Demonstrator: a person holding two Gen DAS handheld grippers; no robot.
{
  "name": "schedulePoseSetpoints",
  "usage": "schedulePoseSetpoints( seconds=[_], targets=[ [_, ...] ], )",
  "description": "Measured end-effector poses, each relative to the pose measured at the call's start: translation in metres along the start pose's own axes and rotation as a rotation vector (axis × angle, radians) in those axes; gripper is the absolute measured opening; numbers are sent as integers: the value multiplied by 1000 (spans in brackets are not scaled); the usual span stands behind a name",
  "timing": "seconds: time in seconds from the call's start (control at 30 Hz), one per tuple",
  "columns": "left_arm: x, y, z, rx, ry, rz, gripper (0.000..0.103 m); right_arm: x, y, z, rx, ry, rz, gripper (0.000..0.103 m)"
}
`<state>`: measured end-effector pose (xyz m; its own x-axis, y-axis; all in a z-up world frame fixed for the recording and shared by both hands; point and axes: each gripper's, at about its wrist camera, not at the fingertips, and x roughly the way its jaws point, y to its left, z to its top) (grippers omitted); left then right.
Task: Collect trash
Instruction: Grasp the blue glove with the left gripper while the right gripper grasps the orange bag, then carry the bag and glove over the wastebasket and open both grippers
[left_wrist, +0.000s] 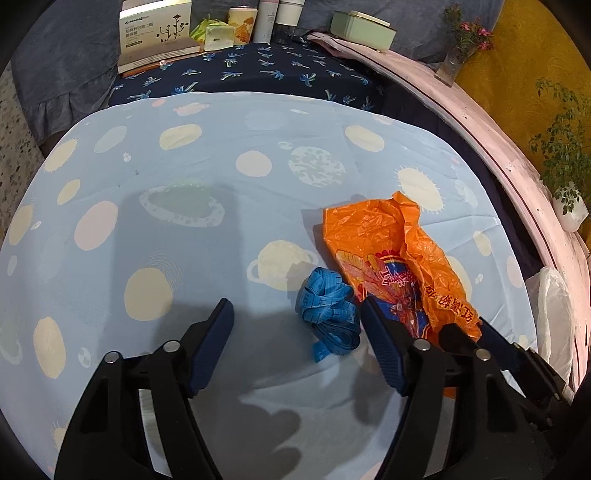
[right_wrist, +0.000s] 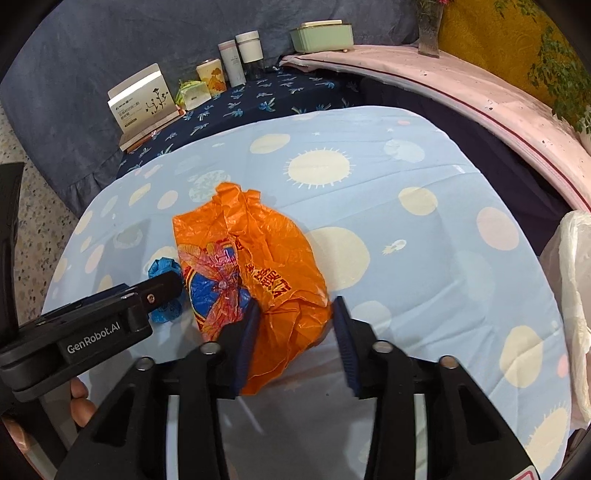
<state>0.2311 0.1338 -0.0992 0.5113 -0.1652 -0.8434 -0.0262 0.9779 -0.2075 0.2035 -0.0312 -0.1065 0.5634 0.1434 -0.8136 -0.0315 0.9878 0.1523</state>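
Lying crumpled on the light blue planet-print tabletop (right_wrist: 424, 258): orange plastic bag (right_wrist: 258, 254), printed with red and blue artwork and red characters. Just left of the bag, touching its edge: bundled blue measuring tape (left_wrist: 330, 314). Right of the bag, at the tabletop's rim: white plastic bag (right_wrist: 576, 295), contents not visible.

Right gripper (right_wrist: 295, 325) low over the near end of the orange bag, fingers spread apart and straddling that end, left pad against the plastic, right pad beside its edge; nothing clamped. Left gripper (left_wrist: 295, 321) parted wide too, measuring tape sitting between its fingers, not pinched; right finger just beside the orange bag's left edge.

Beyond the bag, on a dark blue palm-print cloth (left_wrist: 258, 70): white box with plant drawing (left_wrist: 155, 33), small green-and-white packet (left_wrist: 218, 37), yellow patterned cup (left_wrist: 242, 26), two pale cylindrical containers (right_wrist: 240, 55), lids on, contents hidden. Beyond and right of the bag, on the pink ledge (right_wrist: 461, 92): closed mint green box (right_wrist: 321, 35), glass vase with flowers (left_wrist: 454, 59).
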Motion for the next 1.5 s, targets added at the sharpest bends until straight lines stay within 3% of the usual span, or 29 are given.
schedulePoseSetpoints(
  seconds=[0.1,0.17,0.27,0.67,1.13,1.5],
  targets=[
    [-1,-2,-1,10,-3,-14,48,-1,1,-2,-9,-2,-1,22],
    [1,-3,-2,6,21,-52,23,-5,1,-2,-13,-5,4,18],
    [-1,-7,-4,7,20,-62,17,-16,1,-3,-27,-26,-7,15],
    [-44,-48,-7,56,-40,-137,14,-86,-26,5,10,-155,-46,14],
    [-112,-130,-12,198,-142,-218,14,-184,-70,11,57,-334,-105,14],
    [-142,-200,-26,314,-179,-282,14,-234,-122,-5,131,-412,-169,14]
  ],
)
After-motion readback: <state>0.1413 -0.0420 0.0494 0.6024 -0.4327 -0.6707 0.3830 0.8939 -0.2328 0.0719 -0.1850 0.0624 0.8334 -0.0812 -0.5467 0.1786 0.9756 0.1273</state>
